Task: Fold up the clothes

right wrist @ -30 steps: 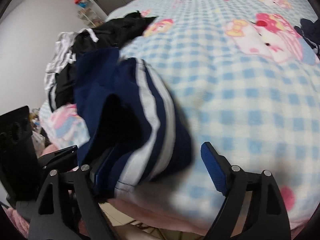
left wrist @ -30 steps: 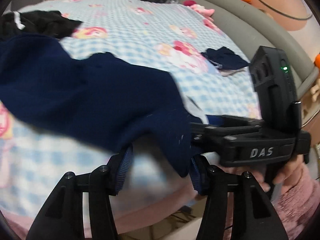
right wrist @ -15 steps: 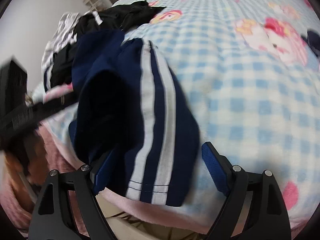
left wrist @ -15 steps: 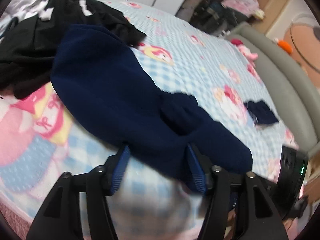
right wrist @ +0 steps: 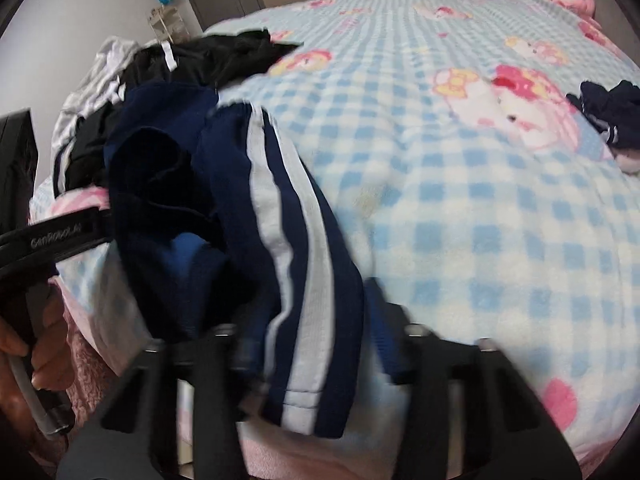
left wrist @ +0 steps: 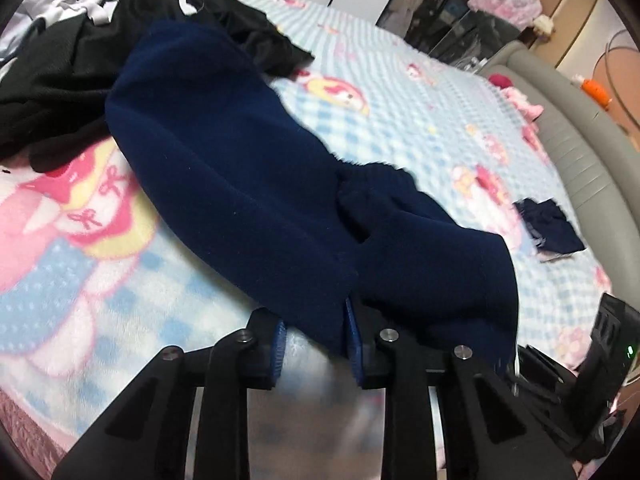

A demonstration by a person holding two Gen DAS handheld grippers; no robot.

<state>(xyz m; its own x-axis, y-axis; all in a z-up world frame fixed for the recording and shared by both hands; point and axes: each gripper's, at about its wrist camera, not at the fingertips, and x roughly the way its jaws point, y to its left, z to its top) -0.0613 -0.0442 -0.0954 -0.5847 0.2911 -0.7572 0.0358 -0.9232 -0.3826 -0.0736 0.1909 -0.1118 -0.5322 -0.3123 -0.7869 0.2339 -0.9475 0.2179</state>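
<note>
Step in hand: grabbing the near hem of the navy trousers [left wrist: 240, 184] with both claws, ahead of a lift or spread.

Left gripper [left wrist: 314, 344]: jaws closing, already narrow, with a navy edge hanging between the blue pads. The right pad touches cloth; a gap still shows at the left pad, so no full pinch yet.

Right gripper [right wrist: 312, 344]: jaws closing too, blurred; the white-striped leg [right wrist: 296, 264] runs down between them. Cannot tell if the pads have bitten.

Trousers lie rumpled on the checked blanket [right wrist: 480, 200], running from 6 o'clock up to 11 in the left wrist view, their far end just beside the black clothes pile [left wrist: 80, 60] at 10–11. A small dark garment [left wrist: 548, 228] sits well apart at 3 o'clock.

Next move, my read: finish both pinches, confirm one layer each rather than a bunch, then raise and pull apart to flatten before any fold. Risk: the left grip takes only the hem edge and slips.
</note>
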